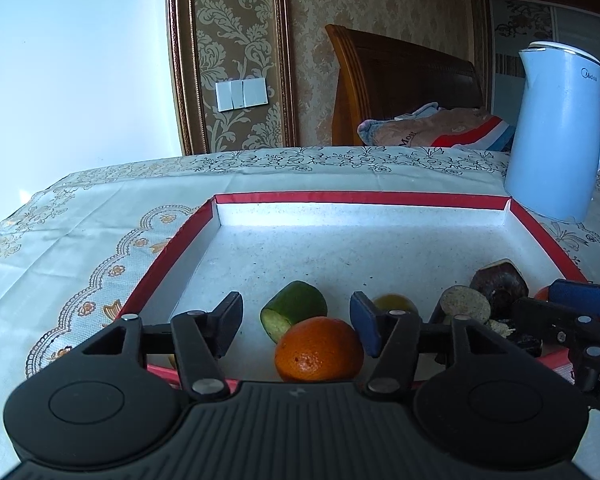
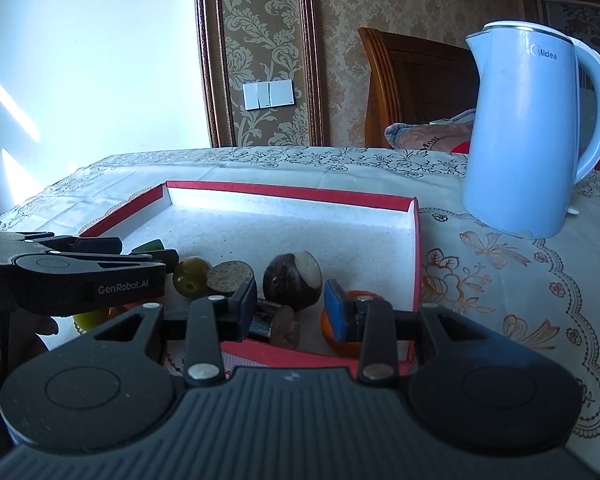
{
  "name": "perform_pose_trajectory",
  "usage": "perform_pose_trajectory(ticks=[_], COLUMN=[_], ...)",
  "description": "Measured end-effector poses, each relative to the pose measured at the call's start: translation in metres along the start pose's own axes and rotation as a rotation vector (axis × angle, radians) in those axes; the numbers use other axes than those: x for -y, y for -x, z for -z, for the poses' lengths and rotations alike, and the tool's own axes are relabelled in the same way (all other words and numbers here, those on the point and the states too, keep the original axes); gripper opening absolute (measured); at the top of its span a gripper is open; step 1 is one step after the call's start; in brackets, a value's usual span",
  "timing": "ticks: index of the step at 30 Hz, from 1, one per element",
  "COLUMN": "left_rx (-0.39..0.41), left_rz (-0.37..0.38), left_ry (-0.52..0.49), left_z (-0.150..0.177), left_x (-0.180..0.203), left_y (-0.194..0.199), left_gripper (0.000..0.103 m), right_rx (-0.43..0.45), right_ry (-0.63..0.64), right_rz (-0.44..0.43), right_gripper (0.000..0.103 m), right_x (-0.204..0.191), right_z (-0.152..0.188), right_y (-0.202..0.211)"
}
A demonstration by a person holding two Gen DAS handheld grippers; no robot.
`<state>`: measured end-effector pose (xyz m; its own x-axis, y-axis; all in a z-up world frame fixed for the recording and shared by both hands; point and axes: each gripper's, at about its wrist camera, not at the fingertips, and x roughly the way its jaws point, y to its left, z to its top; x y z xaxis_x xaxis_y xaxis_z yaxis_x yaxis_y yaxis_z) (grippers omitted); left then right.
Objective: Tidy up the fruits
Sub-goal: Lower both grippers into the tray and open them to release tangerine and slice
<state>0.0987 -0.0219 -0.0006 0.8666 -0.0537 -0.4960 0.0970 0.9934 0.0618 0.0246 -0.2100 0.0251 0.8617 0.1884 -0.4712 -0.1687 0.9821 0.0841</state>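
Observation:
A shallow red-rimmed tray with a white floor lies on the table. At its near end lie an orange, a cut green piece, a yellow-green round fruit, a cut slice and a dark brown fruit. My left gripper is open, jaws either side of the orange, not touching it. My right gripper is open over the tray's near right corner, above a small dark cut piece, with the brown fruit just beyond and another orange behind its right finger.
A light blue electric kettle stands on the patterned tablecloth to the right of the tray's far corner. The left gripper shows at the left in the right wrist view. A wooden headboard and bedding lie beyond the table.

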Motion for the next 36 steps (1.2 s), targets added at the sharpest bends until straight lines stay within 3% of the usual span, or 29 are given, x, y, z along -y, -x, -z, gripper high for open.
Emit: perform_pose_trajectory(ticks=[10, 13, 30, 36], left_rx=[-0.001, 0.003, -0.002, 0.011], left_rz=[0.003, -0.018, -0.005, 0.003], left_ry=[-0.003, -0.002, 0.040, 0.050], left_z=[0.001, 0.002, 0.004, 0.007], left_x=[0.001, 0.001, -0.008, -0.010], left_y=[-0.001, -0.001, 0.010, 0.019], left_gripper=[0.059, 0.072, 0.083, 0.086], right_rx=[0.003, 0.004, 0.022, 0.039], right_ry=[-0.004, -0.004, -0.029, -0.047], right_rz=[-0.001, 0.000, 0.019, 0.025], right_gripper=[0.034, 0.034, 0.034, 0.043], right_x=[0.000, 0.000, 0.002, 0.004], right_z=[0.001, 0.001, 0.002, 0.003], right_y=[0.000, -0.001, 0.003, 0.007])
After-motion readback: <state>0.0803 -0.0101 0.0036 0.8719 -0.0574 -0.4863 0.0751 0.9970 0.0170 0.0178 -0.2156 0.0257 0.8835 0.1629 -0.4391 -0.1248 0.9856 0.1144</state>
